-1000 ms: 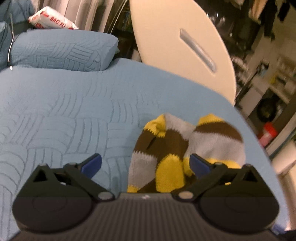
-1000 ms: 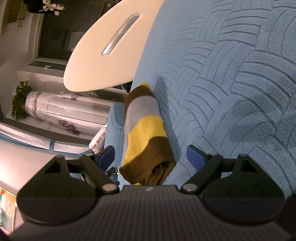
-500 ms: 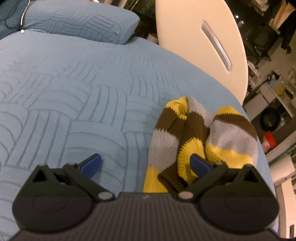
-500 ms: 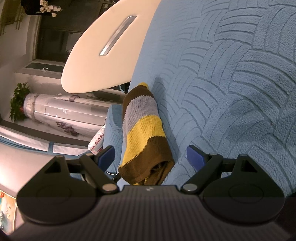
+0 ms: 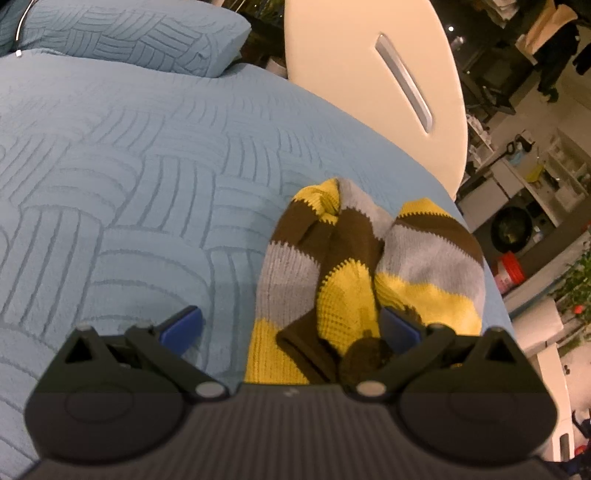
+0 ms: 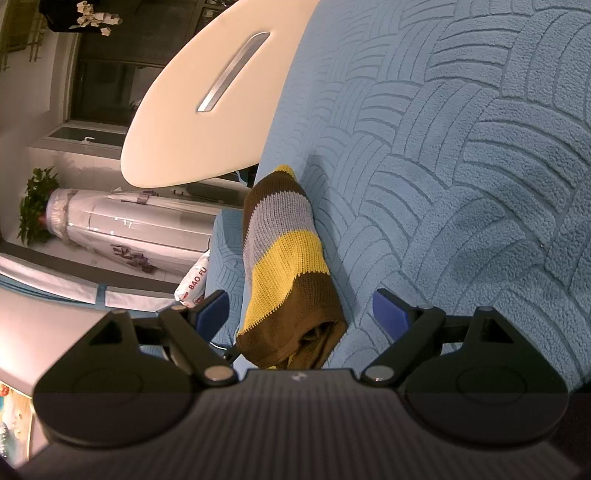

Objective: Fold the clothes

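Striped knit garment is lying bunched near the bed's right edge, brown, grey and yellow bands. Left gripper is sitting with jaws spread wide, the garment's near end lying between them, right finger touching the knit, nothing pinched. Right gripper is also spread, the garment's brown hem between its jaws, not clamped. White oval board is standing just past the bed edge. Blue pillow is resting at the far corner
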The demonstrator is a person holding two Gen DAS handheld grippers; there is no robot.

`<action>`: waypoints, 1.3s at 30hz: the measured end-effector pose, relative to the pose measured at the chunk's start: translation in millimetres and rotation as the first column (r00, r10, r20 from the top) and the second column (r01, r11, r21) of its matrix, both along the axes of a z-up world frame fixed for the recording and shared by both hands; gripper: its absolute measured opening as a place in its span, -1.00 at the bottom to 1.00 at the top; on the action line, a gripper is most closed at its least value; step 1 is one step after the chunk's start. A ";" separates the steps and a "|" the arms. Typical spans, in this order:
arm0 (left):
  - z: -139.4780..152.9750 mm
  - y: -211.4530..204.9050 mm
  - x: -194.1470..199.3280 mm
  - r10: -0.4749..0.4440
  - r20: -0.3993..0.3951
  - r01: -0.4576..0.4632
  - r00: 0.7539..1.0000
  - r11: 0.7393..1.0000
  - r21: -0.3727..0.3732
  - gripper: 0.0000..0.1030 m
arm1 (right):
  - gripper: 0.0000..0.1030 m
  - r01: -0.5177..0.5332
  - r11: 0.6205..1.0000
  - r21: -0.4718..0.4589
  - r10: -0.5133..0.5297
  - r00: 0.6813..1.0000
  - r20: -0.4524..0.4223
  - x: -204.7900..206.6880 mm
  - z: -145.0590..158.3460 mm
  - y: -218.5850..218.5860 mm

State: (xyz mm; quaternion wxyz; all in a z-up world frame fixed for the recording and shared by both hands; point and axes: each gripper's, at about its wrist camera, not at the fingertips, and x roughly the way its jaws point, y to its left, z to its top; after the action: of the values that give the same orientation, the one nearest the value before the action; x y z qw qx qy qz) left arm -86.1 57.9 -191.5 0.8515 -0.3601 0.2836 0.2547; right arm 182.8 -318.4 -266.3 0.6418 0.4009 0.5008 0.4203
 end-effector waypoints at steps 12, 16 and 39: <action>-0.1 -0.6 -0.9 -0.006 0.007 0.006 1.000 1.000 -0.001 0.99 | 0.71 0.000 1.000 -0.003 0.000 1.000 0.000 -0.1 0.6 1.1; 0.0 -0.7 -0.7 -0.008 0.007 0.008 1.000 1.000 -0.002 0.99 | 0.71 -0.001 1.000 -0.003 0.001 1.000 0.002 0.0 0.9 1.9; 9.7 -12.4 16.7 -0.101 -0.042 0.103 0.994 0.993 0.057 0.99 | 0.71 -0.002 1.000 -0.001 0.002 1.000 0.000 1.0 0.0 1.3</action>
State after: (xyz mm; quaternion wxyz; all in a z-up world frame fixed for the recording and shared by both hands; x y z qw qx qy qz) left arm -69.3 45.5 -181.7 0.8679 -0.3150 0.3104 0.2261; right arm 183.8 -317.1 -266.4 0.6417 0.4000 0.5013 0.4206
